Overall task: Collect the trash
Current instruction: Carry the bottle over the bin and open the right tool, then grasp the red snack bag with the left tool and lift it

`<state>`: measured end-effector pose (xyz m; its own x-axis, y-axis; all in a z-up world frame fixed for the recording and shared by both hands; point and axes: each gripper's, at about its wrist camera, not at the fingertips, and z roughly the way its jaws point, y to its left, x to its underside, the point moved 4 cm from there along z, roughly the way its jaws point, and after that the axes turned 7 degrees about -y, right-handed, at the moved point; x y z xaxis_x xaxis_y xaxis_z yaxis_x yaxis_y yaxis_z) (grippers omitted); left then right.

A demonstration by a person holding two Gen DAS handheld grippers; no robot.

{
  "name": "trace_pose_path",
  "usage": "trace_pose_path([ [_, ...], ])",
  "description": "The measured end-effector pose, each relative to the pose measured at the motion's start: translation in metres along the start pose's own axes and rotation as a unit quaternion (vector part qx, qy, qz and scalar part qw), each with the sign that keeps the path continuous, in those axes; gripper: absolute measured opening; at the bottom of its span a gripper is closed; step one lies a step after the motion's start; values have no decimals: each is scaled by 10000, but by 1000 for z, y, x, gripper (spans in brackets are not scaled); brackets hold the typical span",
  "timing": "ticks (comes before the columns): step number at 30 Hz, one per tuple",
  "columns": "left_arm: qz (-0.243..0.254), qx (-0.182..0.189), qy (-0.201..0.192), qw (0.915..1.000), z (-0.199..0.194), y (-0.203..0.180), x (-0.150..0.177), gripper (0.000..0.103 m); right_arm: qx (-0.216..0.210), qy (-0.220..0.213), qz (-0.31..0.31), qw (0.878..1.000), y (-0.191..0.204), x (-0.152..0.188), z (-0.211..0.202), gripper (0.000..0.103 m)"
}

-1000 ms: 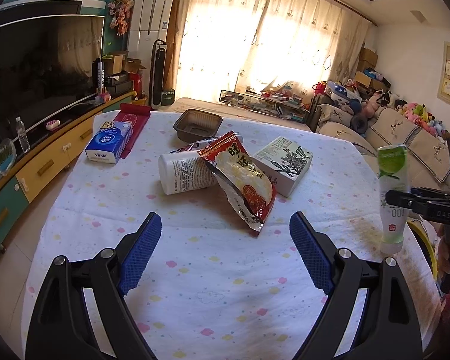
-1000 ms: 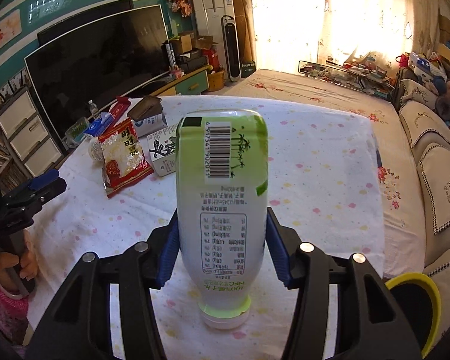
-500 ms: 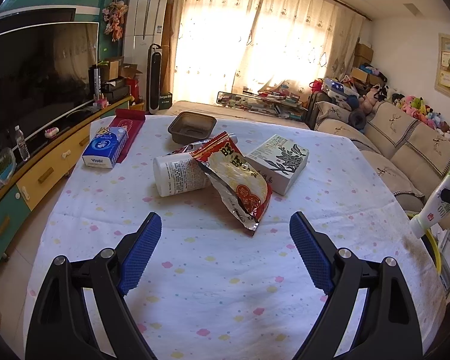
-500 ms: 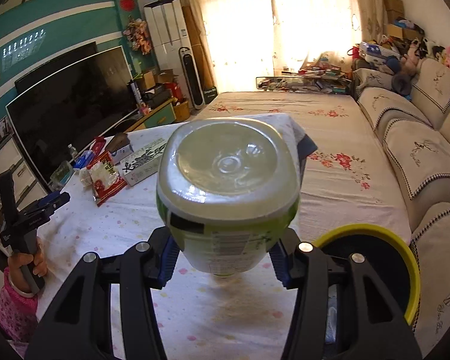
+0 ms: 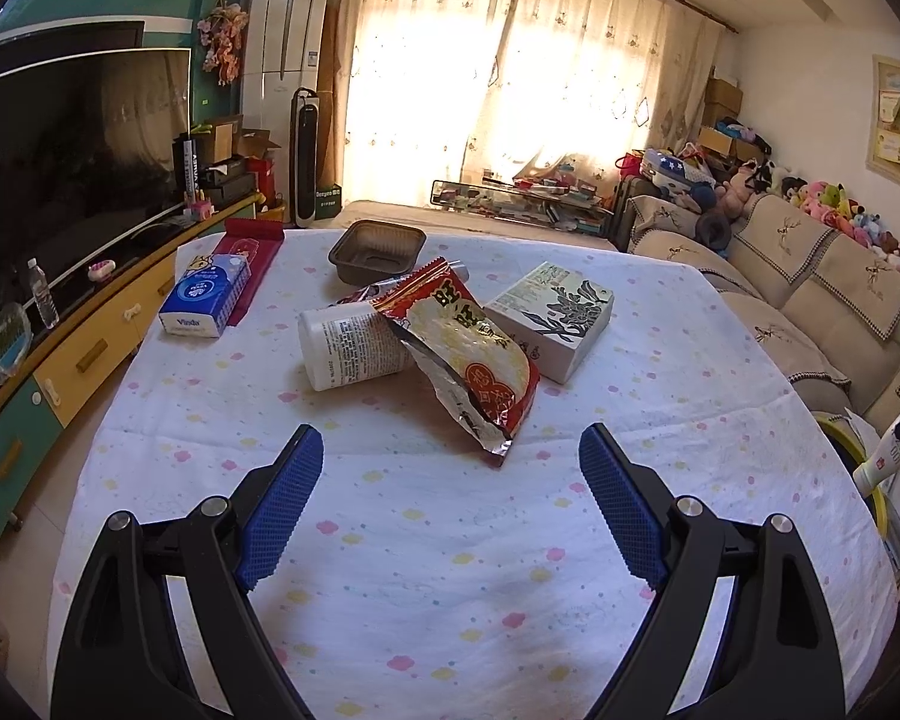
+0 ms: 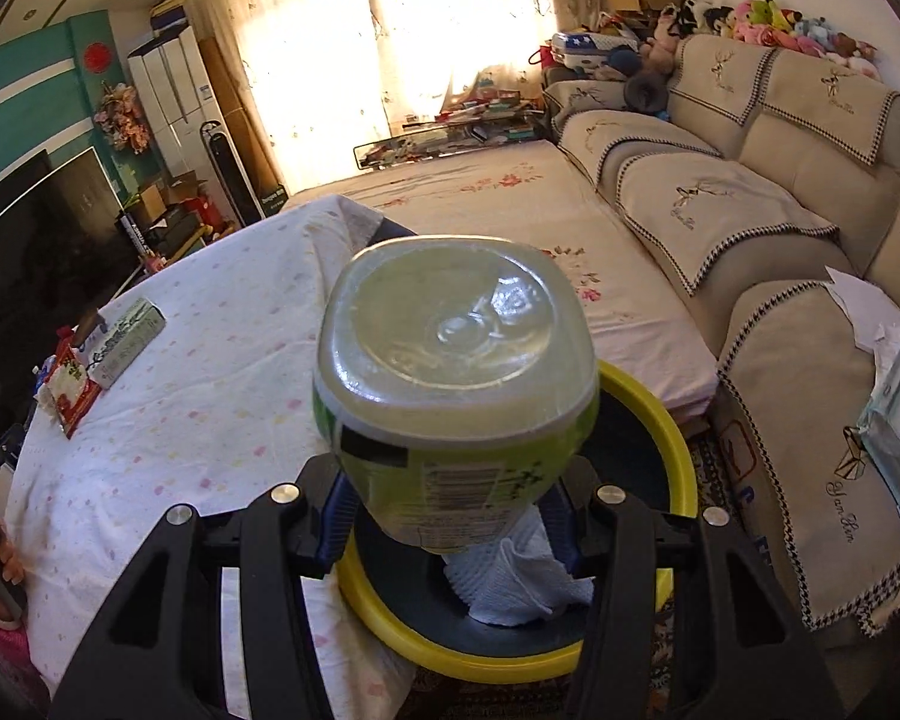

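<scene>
Right wrist view: blue-padded right gripper [image 6: 450, 522] clamped on upside-down green-labelled clear plastic bottle [image 6: 456, 384], held over round yellow-rimmed dark bin [image 6: 669, 438] on the floor just right of the table. Crumpled white tissue [image 6: 516, 582] already inside. Risk: bottle wide against the bin mouth and tilted, so could clip the rim and roll under white dotted tablecloth [image 6: 210, 312] if let go off-centre. Left wrist view: left gripper [image 5: 450, 504] gaping wide, nothing between pads, above near cloth. Farther off, red-and-white foil snack bag [image 5: 468, 360] overlapping white cylindrical tub [image 5: 348, 345], grey patterned carton [image 5: 555, 315], dark tray [image 5: 378, 249], blue tissue pack [image 5: 204, 297] still uncollected; nothing blocking the bin.
</scene>
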<state>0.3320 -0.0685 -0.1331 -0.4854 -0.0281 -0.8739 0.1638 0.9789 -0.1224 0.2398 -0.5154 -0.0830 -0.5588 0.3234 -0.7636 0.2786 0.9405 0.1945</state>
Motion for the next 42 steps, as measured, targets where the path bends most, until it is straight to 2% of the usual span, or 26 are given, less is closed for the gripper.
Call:
trace_pose_path([
  [5,11,-4,29,10000,1,0,1,86,3,270,204,9994,-8,16,18,50],
  [11,6,-5,42,10000,2,0,1,86,-78,184,371,9991,-7,17,21,56],
  [19,-64,-19,151,9999,7,2,3,86,-162,211,280,9993,6,21,21,56],
  [25,-293,217,720,9967,30,-4,6,86,-188,228,269,9992,6,23,22,56],
  [29,-24,148,871,9961,45,-18,-4,86,-163,211,243,9994,5,22,21,57],
  [32,192,-37,1038,9944,61,-27,-11,86,-175,235,247,9993,5,24,22,57],
  [38,-36,-189,1390,9901,93,-20,-18,86,-156,288,160,9993,9,27,27,57],
  [40,-143,-196,1425,9895,99,-17,-20,82,-168,304,143,9993,11,27,29,57],
  [42,-202,-202,1467,9888,105,-15,-21,73,-180,318,144,9992,11,27,31,57],
])
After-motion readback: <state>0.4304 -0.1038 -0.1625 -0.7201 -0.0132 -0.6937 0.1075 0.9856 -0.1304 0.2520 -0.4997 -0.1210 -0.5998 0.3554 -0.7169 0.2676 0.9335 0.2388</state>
